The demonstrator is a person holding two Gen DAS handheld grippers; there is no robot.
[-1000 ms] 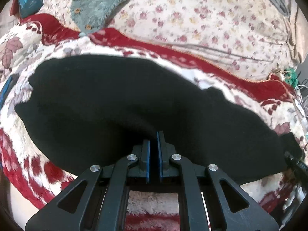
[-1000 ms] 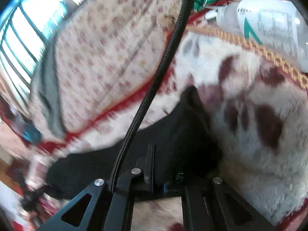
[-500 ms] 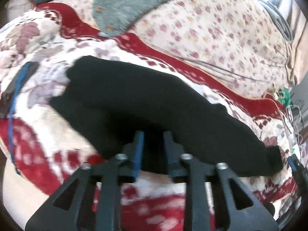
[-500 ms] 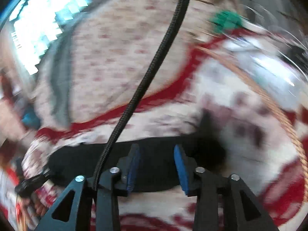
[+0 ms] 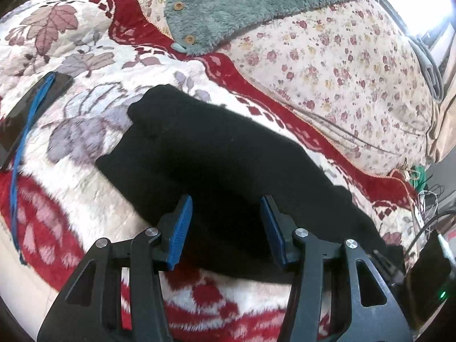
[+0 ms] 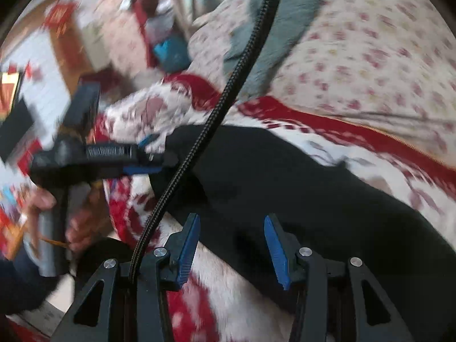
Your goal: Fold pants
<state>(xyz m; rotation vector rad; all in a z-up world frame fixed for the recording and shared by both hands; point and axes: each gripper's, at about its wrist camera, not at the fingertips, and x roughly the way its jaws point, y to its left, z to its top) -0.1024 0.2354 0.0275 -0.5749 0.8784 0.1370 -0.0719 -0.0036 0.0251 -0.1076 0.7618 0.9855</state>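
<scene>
The black pants (image 5: 222,168) lie folded in a long strip on a red and white floral blanket (image 5: 85,108). My left gripper (image 5: 226,208) is open and empty, raised just above the near edge of the pants. In the right wrist view the pants (image 6: 299,188) run from centre to lower right. My right gripper (image 6: 230,228) is open and empty above their near edge. The left gripper also shows in the right wrist view (image 6: 142,156), at the far end of the pants.
A teal fleece garment (image 5: 245,8) lies on a flowered quilt (image 5: 342,65) behind the pants. A dark flat object with a blue strap (image 5: 31,105) lies at the left. Cables and a green tangle (image 5: 421,179) sit at the right. A braided cable (image 6: 228,91) crosses the right wrist view.
Both grippers, shut on the pants' edge a second ago, have opened and let go. Both have pulled back and up; the pants lie flat on the blanket.
</scene>
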